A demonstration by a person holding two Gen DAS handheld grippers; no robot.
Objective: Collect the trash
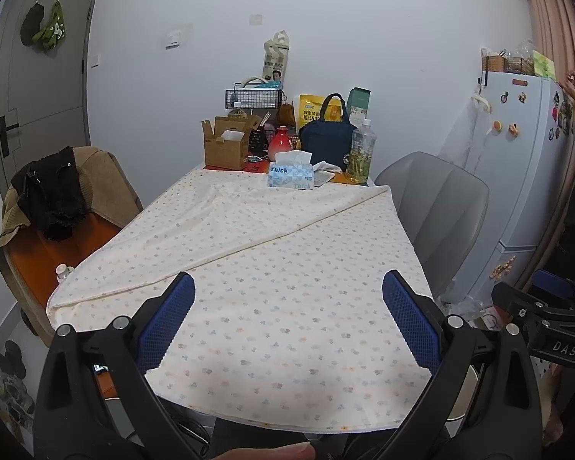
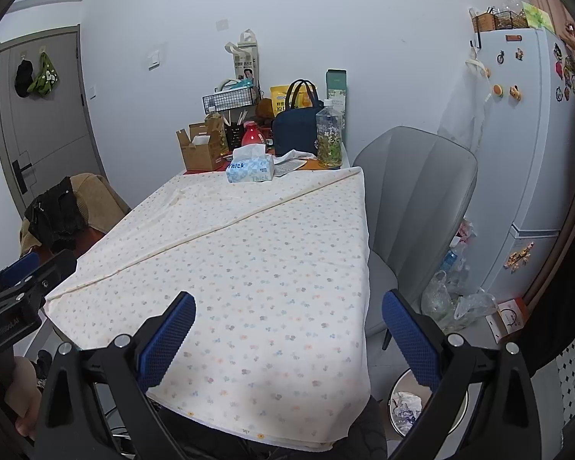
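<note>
White walls, grey door at far left, fridge (image 2: 533, 161) with magnets at right; someone's hand and dark sleeve show at the fridge's edge. Table (image 1: 287, 306) covered by a pale floral cloth, folded along one diagonal seam; near half bare, no litter visible on it. Far end crowded: tissue box (image 1: 290, 174), open cardboard box (image 1: 226, 145), red vase (image 1: 280, 142), navy lunch bag (image 1: 327, 134), clear bottle (image 1: 361, 151) holding green stems. Between tissue box and bottle lies a flat crumpled paper or wrapper (image 1: 324, 172), the only plausible trash on the table, judged by its creased look; too small to identify. Left gripper (image 1: 287, 322) spread wide, blue pads empty, held over the near table edge. Right gripper (image 2: 287, 329) likewise spread, nothing between the pads. Wrapper lies straight ahead and far from both, slightly right of the left gripper's axis; its long side appears to run across the table. Right hand judged marginally nearer, being on the bottle side. Waste bin (image 2: 406, 406) sits on the floor below the near right corner, crumpled paper already inside, just beneath the right gripper, so the right hand suits the drop as well. Plastic bags (image 2: 456, 299) heaped on the floor between grey chair (image 2: 414, 199) and fridge may also count as trash. Brown chair (image 1: 69, 207) with dark clothing at left.
</note>
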